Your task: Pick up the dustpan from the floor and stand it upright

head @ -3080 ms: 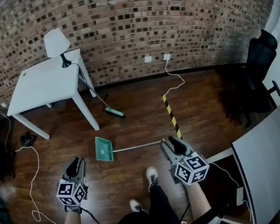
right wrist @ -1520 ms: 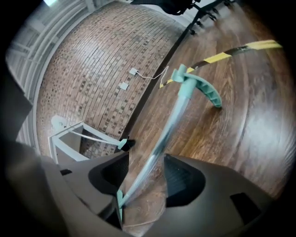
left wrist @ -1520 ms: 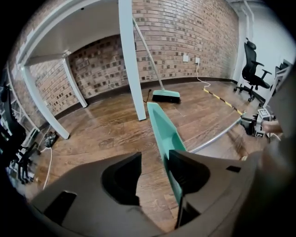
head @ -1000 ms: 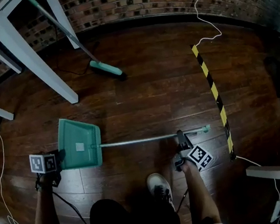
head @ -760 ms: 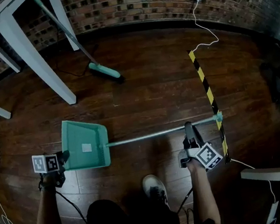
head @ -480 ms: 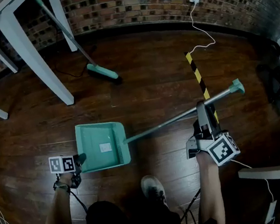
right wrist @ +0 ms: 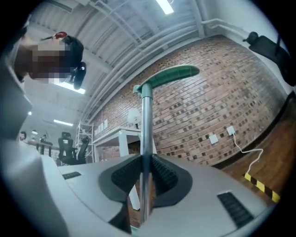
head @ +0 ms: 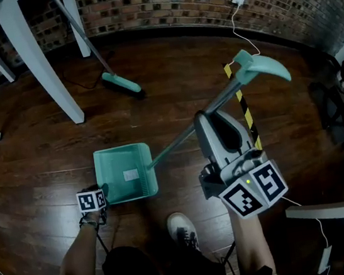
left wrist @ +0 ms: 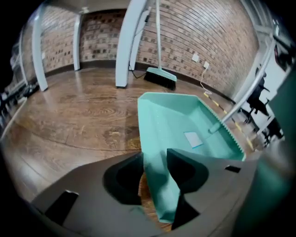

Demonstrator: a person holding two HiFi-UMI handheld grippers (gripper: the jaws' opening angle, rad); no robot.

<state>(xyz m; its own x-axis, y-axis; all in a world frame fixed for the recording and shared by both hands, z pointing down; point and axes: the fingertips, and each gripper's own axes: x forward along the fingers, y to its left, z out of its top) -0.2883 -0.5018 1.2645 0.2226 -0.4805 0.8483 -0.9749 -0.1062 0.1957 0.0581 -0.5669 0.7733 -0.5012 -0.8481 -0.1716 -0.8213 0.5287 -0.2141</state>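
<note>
The teal dustpan (head: 125, 172) rests on the wood floor, its metal handle (head: 182, 138) slanting up to a teal grip (head: 262, 67). My right gripper (head: 215, 120) is shut on the handle (right wrist: 147, 134) below the grip (right wrist: 173, 76), and its jaws have just closed a little further on it. My left gripper (head: 103, 193) is low at the pan's near left edge. In the left gripper view that edge (left wrist: 159, 185) lies between the jaws of the left gripper (left wrist: 155, 172), which have just been opening and stand apart from it on one side.
A teal broom (head: 120, 82) leans by the white table's leg (head: 41, 63) at the back left. Yellow-black tape (head: 242, 101) crosses the floor on the right, near a white cable (head: 252, 30) and the brick wall. My shoe (head: 183, 227) is just below the pan.
The right gripper has lifted the handle's end high, so the handle now slants up from the pan. The left gripper has sunk at the pan's edge and its jaws have spread.
</note>
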